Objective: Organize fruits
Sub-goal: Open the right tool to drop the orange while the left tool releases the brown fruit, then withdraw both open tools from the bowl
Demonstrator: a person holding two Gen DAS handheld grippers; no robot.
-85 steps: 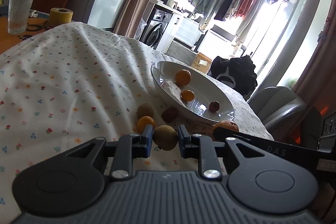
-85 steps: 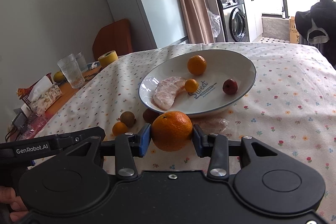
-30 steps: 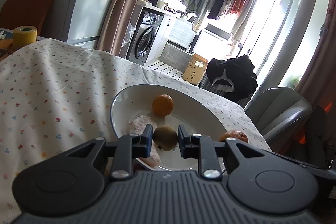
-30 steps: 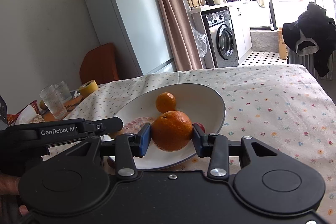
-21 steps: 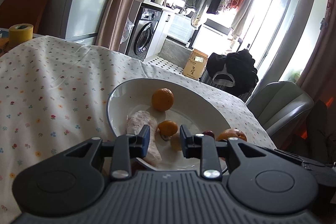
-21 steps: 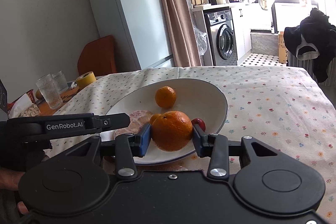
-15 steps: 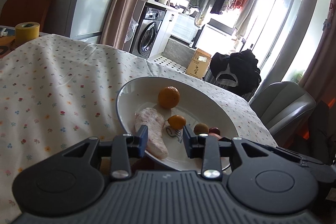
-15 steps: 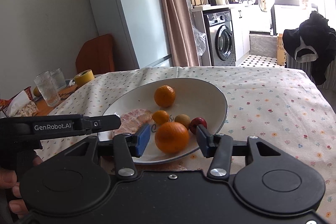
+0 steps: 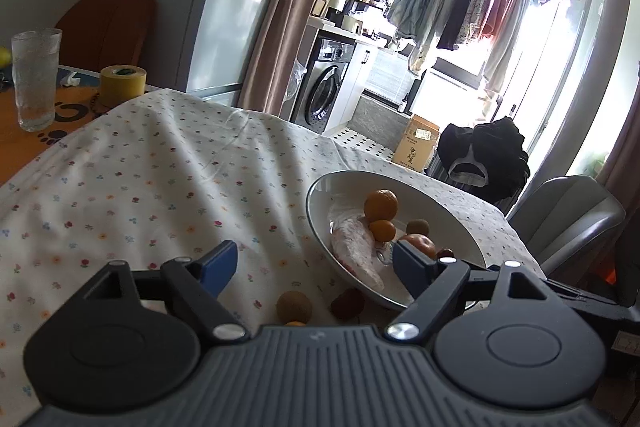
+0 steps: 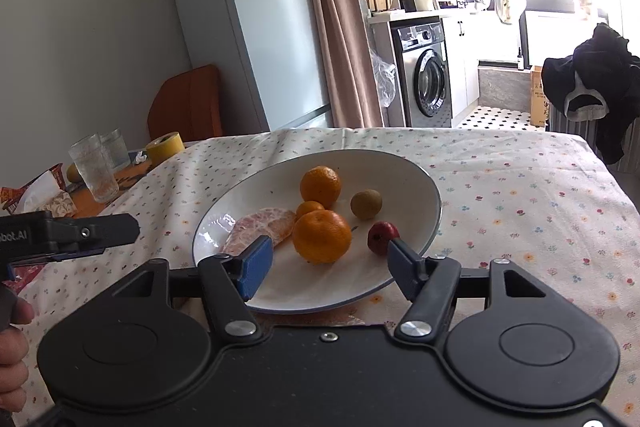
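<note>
Both claws are seen spread wide and nothing is held in them. The right claw (image 10: pixel 327 265) is kept low over the near rim of the white plate (image 10: pixel 434 203), with the big orange (image 10: pixel 322 235) lying free on the plate between its fingers and not touched by them. On the same plate are found a second orange (image 10: pixel 320 186), a small orange (image 10: pixel 309 207), a brown round fruit (image 10: pixel 366 203), a small red fruit (image 10: pixel 381 236) and a peeled pale segment (image 10: pixel 260 225).

The left claw (image 9: pixel 316 265) is held above the flowered cloth of the table (image 9: pixel 120 179), just beside the plate. Below it, on the cloth, three fruits are not yet collected: a brown fruit (image 9: pixel 294 306), a dark red fruit (image 9: pixel 347 303) and a small orange one (image 9: pixel 296 323), which is mostly hidden behind the claw body.

The step in hand is judged to be the picking of the next loose fruit. It is done well if the left claw is lowered straight over one fruit only, with the fingers on both sides of its middle, and closed gently, because round fruits roll easily on the wrinkled cloth. The brown fruit seems the easiest, being the most central. The right claw should be lifted clear of the plate rim, so that the plate is not pushed.
</note>
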